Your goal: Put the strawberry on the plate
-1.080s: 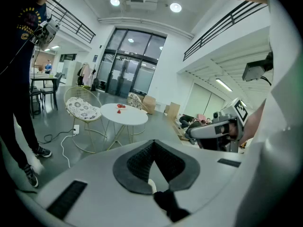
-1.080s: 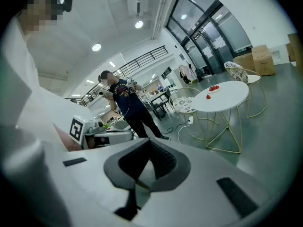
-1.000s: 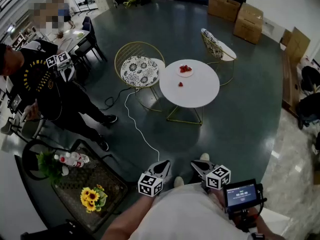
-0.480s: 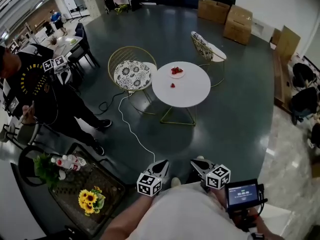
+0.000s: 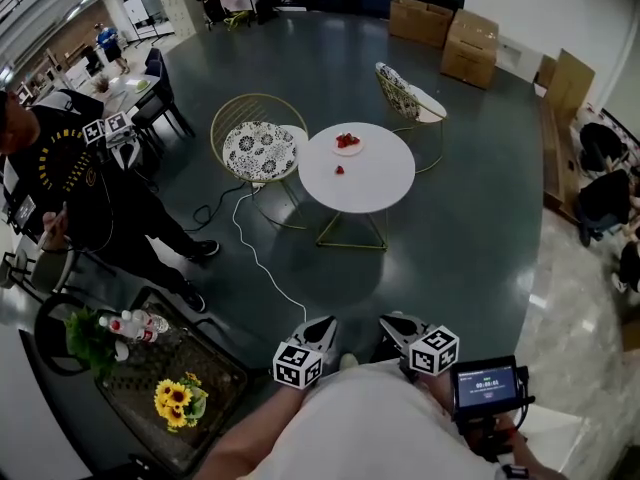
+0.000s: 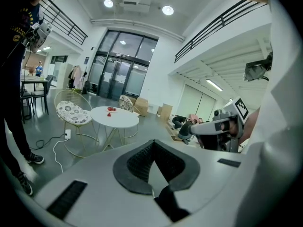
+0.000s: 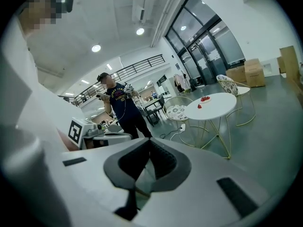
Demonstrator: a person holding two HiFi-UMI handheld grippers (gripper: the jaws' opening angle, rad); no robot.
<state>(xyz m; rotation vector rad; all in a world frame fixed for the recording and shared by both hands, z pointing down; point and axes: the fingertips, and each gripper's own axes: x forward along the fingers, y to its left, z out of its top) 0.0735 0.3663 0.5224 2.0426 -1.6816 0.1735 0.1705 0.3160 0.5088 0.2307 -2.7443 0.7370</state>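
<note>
Left gripper point(image 5: 323, 324): being held low against the person's body, pointing out toward the room; its jaws are pressing together with nothing between them.

Right gripper point(image 5: 392, 321): riding just beside the left one, pointing the same way; its jaws are likewise meeting at the tips and carrying nothing. A small screen point(image 5: 485, 388) is glowing on the rig at this hand.

Strawberry point(image 5: 339, 170): lying alone on the bare top of the round white bench point(image 5: 378, 176), near the plate but apart from it, and well apart from both grippers.

Plate point(image 5: 353, 151): sitting toward the bench's far edge, carrying a small heap of red berries point(image 5: 346, 140).

Seating: a gold wire chair with a patterned cushion point(image 5: 258, 149) is standing just beside the bench on its left; a second chair point(image 5: 408, 92) is standing behind it.

Floor: a white cable point(image 5: 262, 256) is trailing from the first chair toward the person.

Surroundings: a bystander in black point(image 5: 72, 183) is standing at the left, holding another marker-cube rig point(image 5: 108, 128). Sunflowers point(image 5: 176, 398) and bottles point(image 5: 130, 323) are resting on a low dark bench point(image 5: 205, 353) at lower left. Cardboard boxes point(image 5: 468, 44) are stacked by the far wall.
</note>
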